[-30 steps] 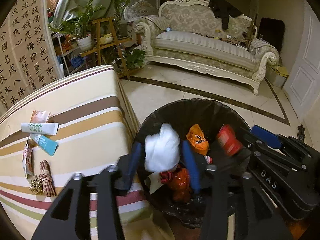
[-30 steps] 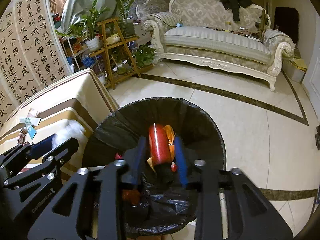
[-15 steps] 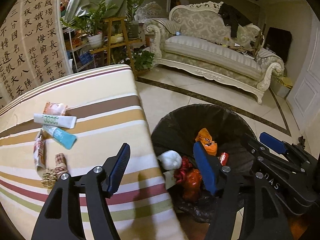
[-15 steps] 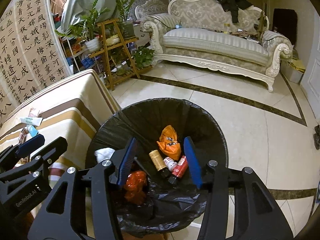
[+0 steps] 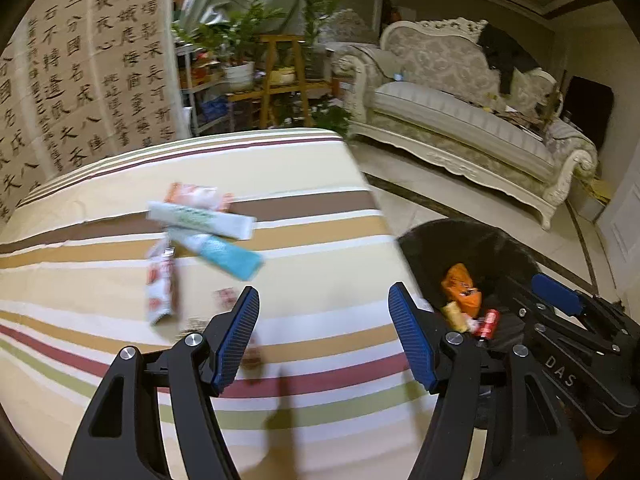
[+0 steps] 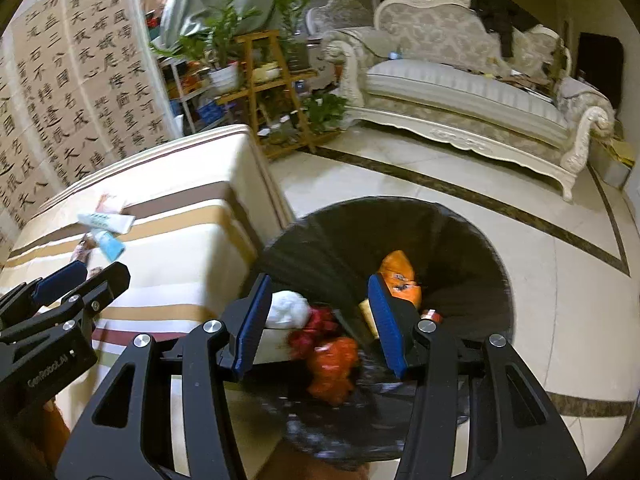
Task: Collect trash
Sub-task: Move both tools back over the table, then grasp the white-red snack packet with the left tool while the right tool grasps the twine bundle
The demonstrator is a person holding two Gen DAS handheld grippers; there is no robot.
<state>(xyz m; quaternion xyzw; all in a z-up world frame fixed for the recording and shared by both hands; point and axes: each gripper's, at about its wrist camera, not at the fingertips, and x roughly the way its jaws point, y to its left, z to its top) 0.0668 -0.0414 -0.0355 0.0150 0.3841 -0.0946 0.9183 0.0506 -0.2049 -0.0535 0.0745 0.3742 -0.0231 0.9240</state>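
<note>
My left gripper is open and empty above the striped table. Trash lies ahead of it: a white tube, a teal tube, an orange-white wrapper and a red-white wrapper. My right gripper is open and empty over the black-lined bin, which holds a white wad, an orange bag and red wrappers. The bin also shows in the left wrist view, with the right gripper beside it.
The table's right edge borders the bin. An ornate sofa stands across the tiled floor. A wooden plant stand and a calligraphy screen stand behind the table.
Both grippers opened and dropped a white wad and a red item into the bin. My left gripper has swung left from the bin to over the table.
</note>
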